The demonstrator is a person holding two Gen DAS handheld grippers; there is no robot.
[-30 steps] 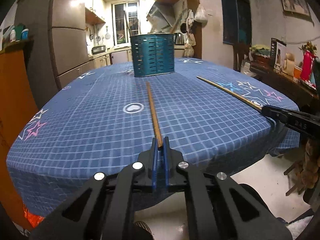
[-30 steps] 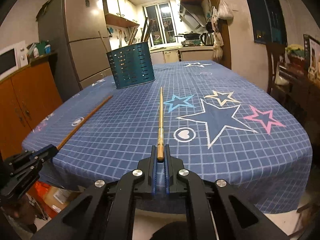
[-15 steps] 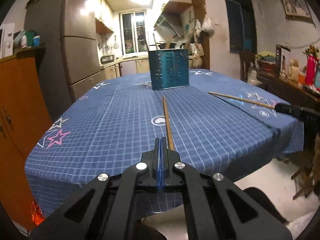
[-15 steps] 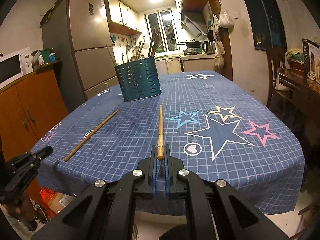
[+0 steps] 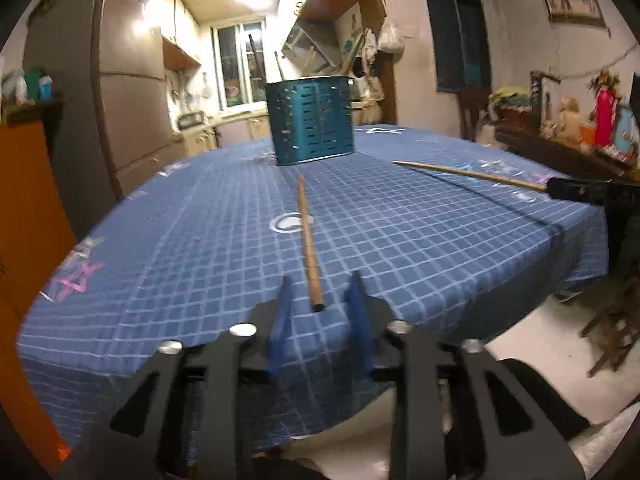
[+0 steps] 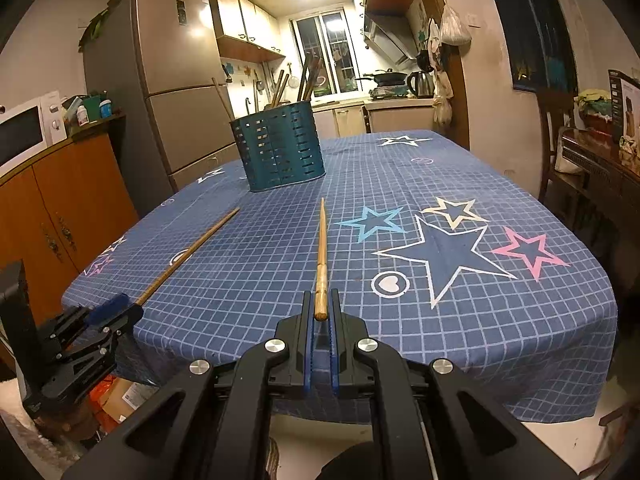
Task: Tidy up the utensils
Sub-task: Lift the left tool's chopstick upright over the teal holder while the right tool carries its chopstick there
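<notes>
Two wooden chopsticks lie on the blue tablecloth. In the left wrist view one chopstick [image 5: 307, 240] lies ahead of my left gripper [image 5: 320, 288], which is open with the chopstick's near end between its fingertips, untouched. In the right wrist view my right gripper [image 6: 320, 304] is shut on the near end of the other chopstick [image 6: 321, 252]. A teal perforated utensil holder [image 6: 280, 148] with several utensils in it stands further back; it also shows in the left wrist view [image 5: 311, 120].
The table [image 6: 480, 184] has a star-patterned blue cloth. A fridge [image 6: 160, 92] and an orange cabinet [image 6: 60, 200] stand at the left. A dark sideboard [image 5: 560, 152] with ornaments stands at the right.
My left gripper has opened and let go of its chopstick, which now lies on the cloth. Both grippers have pulled back from the holder. The right gripper stays shut on its chopstick.
</notes>
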